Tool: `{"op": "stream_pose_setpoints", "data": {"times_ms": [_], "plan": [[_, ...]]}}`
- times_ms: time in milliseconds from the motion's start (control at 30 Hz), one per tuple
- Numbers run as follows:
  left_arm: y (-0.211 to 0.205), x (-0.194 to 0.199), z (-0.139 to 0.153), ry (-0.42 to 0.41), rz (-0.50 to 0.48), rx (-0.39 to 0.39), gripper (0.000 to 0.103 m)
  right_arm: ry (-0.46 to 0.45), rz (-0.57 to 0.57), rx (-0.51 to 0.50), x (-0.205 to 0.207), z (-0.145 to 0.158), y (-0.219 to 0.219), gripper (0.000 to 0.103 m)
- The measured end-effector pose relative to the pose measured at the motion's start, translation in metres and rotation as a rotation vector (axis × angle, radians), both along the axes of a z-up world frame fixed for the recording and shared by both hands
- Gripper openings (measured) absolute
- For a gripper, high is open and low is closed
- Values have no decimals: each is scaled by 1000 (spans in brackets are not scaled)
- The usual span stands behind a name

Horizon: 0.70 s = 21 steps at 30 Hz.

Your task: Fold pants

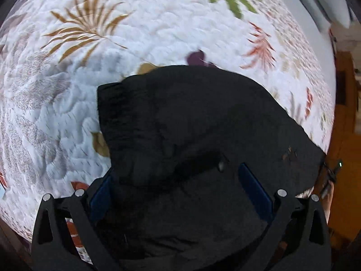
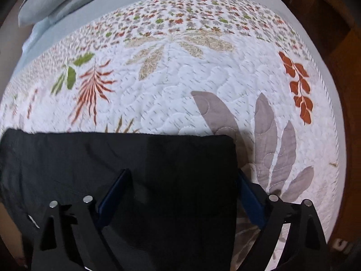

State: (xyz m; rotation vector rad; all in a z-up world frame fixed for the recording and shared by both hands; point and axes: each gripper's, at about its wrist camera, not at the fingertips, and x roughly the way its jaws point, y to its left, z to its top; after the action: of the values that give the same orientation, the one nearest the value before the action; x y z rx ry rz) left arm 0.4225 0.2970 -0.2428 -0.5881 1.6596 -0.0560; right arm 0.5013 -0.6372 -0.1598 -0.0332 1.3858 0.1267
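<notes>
The black pants (image 2: pixel 117 169) lie on the leaf-print quilt (image 2: pixel 171 85) of the bed, already doubled into a thick oblong with one straight edge; probably one last fold or a smoothing remains. The left gripper (image 1: pixel 178 185) and right gripper (image 2: pixel 182 194) both stand wide open over the cloth, clamping nothing. No brand or writing is readable

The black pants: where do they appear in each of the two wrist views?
Left wrist: pants fill the lower centre and right, between the fingers.
Right wrist: pants fill the lower left, their right edge near the picture's middle.
Shared landmark: the red fern leaf on the quilt.
</notes>
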Motion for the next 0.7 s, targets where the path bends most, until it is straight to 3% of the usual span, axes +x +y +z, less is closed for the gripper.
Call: {"op": "stream_pose_setpoints", "data": {"times_ms": [100,133,167,200,233,333,400,433,533,700], "plan": [[-8,0,4,-4,-23,-21,100,-30,5,-58,1,2,2,72],[-13,1,4,0,-36,-5,100,-49,7,-79,0,4,4,53],[-15,2,0,2,-45,16,100,-64,11,-99,-1,7,5,43],[-22,5,-1,4,-52,56,100,-75,21,-105,-1,10,6,26],[-27,7,-3,7,-60,87,100,-95,36,-118,-2,15,10,21],[-43,10,-8,17,-107,175,99,-133,74,-159,-7,26,23,15],[-52,10,-9,11,-139,243,81,-176,99,-159,-15,39,29,13],[-55,10,-9,9,-153,275,68,-193,110,-151,-19,45,30,13],[-59,6,-5,-24,-164,284,61,-260,153,-115,-38,70,40,12],[-68,-3,3,-81,-201,290,42,-372,232,-66,-84,116,55,12]]}}
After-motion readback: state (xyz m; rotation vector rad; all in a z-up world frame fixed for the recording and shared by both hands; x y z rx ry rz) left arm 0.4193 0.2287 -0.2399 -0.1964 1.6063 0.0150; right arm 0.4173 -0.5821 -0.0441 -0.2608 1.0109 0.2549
